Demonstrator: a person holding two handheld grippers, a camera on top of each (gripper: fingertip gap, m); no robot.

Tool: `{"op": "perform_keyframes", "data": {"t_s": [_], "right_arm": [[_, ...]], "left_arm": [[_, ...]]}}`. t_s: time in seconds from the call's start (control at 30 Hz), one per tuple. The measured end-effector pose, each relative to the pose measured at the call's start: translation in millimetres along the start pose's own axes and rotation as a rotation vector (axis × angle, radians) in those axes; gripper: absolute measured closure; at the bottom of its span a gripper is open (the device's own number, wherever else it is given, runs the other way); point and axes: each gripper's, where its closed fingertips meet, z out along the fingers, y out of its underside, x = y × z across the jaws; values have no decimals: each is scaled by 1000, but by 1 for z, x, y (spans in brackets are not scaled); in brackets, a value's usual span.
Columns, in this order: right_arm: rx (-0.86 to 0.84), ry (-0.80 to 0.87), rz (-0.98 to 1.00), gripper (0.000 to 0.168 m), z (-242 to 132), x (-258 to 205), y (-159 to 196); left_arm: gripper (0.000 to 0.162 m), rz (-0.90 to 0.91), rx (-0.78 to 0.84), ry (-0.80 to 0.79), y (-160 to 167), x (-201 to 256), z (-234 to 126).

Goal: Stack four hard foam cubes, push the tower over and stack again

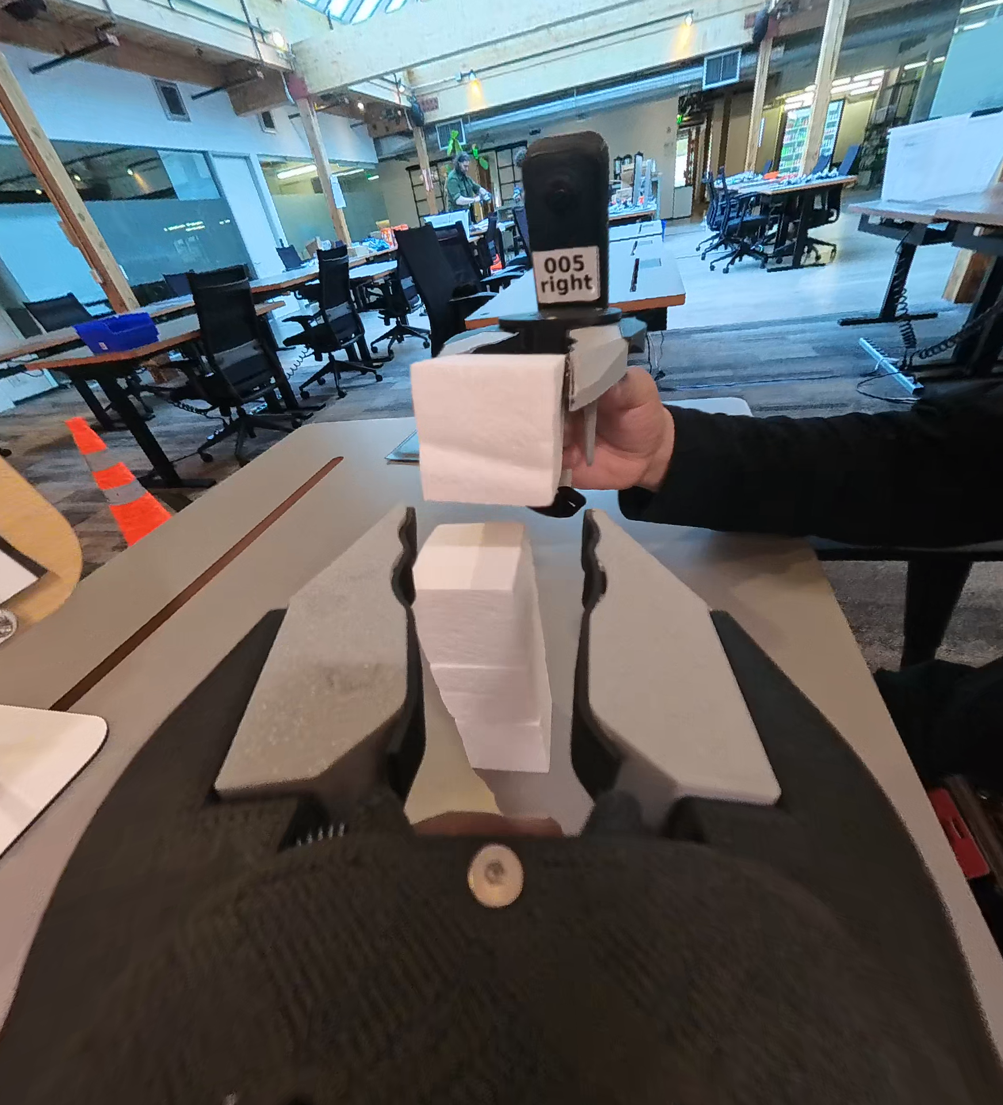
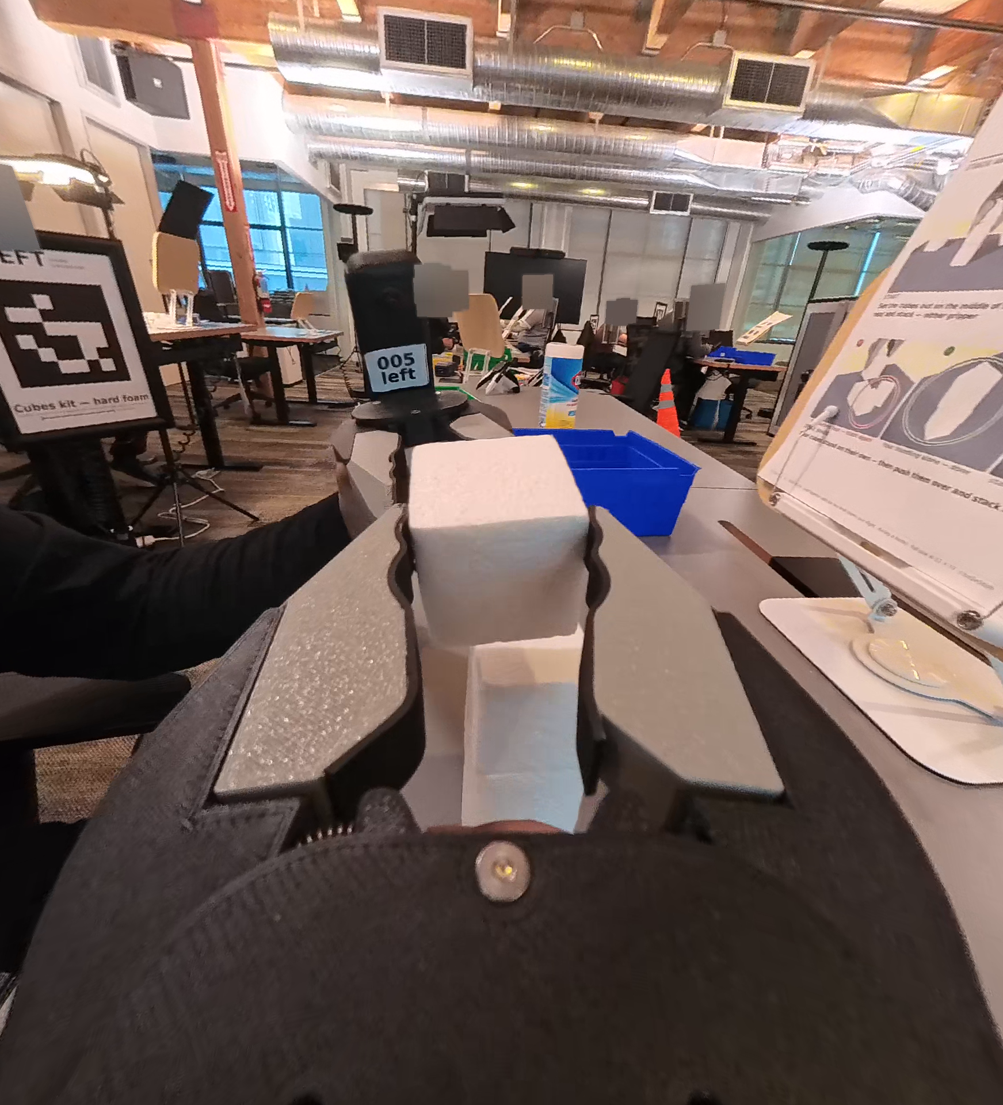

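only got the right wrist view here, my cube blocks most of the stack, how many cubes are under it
Observer: The left wrist view shows a stack of what look like three cubes, seams faint. The held cube hangs above it with a clear gap.
Operator: is the stack straight
Observer: Not quite; its layers sit slightly offset, stepping sideways toward the bottom in that view.
Operator: is the left hand-held gripper touching the stack
Observer: No. The left hand-held gripper is open, a finger on each side of the stack with space both sides.
Operator: am i centred over it
Observer: Roughly; the held cube overlaps the top cube side to side, sitting a little left of it there.
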Motion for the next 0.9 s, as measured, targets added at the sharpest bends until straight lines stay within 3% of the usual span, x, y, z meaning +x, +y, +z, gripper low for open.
{"op": "perform_keyframes", "data": {"t_s": [0.37,0.9], "right_arm": [[-76,-46,136,113,2,21,11],[-149,18,54,113,12,17,22]], "left_arm": [[109,-39,-55,-56,15,-16,1],[111,-144,-13,-121,12,-35,-7]]}}
